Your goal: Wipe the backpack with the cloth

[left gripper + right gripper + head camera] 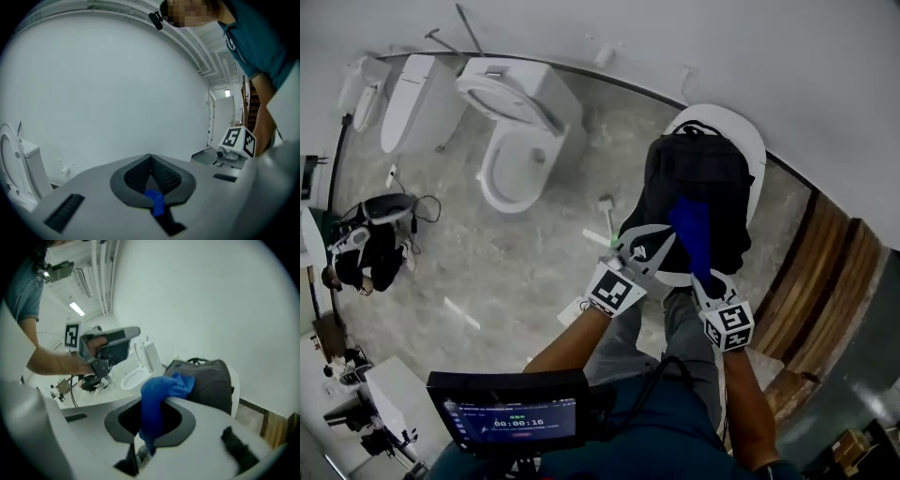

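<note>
A black backpack [698, 183] stands upright on a white round seat [745, 131]; in the right gripper view the backpack [208, 378] is just ahead. My right gripper [705, 277] is shut on a blue cloth [691, 228], which lies against the backpack's front. Close up, the cloth [159, 397] bunches out of the right gripper [161, 404]. My left gripper [643, 246] sits at the backpack's lower left edge. In its own view the left gripper [151, 159] is shut with nothing between its pads and faces a bare white wall.
A white toilet [520, 141] with its lid up stands on the marble floor to the left, with another white fixture [412, 103] beyond it. A black bag [375, 248] lies at far left. Wooden boards [825, 281] run along the right. A screen [511, 412] hangs at my chest.
</note>
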Available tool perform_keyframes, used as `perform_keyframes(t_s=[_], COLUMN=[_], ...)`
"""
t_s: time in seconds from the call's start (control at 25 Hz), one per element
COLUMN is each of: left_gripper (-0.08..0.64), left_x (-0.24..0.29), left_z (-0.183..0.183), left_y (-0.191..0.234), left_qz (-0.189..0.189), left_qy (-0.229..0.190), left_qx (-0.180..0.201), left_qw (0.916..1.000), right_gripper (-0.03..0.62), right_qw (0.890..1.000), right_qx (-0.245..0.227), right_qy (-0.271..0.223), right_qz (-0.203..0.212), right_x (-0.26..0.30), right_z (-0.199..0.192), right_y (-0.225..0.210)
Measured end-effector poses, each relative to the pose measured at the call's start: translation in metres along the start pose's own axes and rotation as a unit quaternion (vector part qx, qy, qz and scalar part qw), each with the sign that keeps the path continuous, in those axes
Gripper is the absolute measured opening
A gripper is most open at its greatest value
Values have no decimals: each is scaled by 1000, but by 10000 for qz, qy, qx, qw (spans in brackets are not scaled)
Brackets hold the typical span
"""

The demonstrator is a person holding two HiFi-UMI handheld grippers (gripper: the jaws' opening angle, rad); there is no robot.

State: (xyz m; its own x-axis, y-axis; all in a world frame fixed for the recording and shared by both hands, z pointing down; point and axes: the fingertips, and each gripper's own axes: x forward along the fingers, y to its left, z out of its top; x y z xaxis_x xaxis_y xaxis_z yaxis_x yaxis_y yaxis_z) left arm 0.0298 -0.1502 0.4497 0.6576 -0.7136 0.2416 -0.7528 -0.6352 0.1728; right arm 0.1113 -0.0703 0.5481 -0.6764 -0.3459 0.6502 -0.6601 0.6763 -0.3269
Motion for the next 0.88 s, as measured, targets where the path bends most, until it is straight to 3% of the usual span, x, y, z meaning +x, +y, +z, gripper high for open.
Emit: perform_keyframes(t_s=[0.16, 0.28, 0.6, 0.76, 0.88], left_gripper=[3, 3, 3, 3, 3], left_x=[-49, -78, -157, -189, -208], left_z=[57, 86, 152, 193, 213], left_y=[-3, -10, -34, -51, -69], left_qz=[-4, -37, -169, -302, -396], left_qy=[-427, -610, -1041, -1389, -1531], left_qx=[218, 316, 237, 313, 342], left_qw=[9988, 9976, 9941, 9894, 9868], right_gripper=[44, 44, 44, 44, 44], right_qw=[9939, 9821, 9374, 9092, 8939], right_qx=[-169, -262, -643, -690, -714], right_qy=[-1065, -1762, -3142, -3722, -3965], right_qz=[-247, -618, -1354, -1736, -1964], right_x=[-48, -88, -201, -263, -303], right_z=[72, 113, 185, 204, 206], right_y=[42, 62, 133, 168, 188])
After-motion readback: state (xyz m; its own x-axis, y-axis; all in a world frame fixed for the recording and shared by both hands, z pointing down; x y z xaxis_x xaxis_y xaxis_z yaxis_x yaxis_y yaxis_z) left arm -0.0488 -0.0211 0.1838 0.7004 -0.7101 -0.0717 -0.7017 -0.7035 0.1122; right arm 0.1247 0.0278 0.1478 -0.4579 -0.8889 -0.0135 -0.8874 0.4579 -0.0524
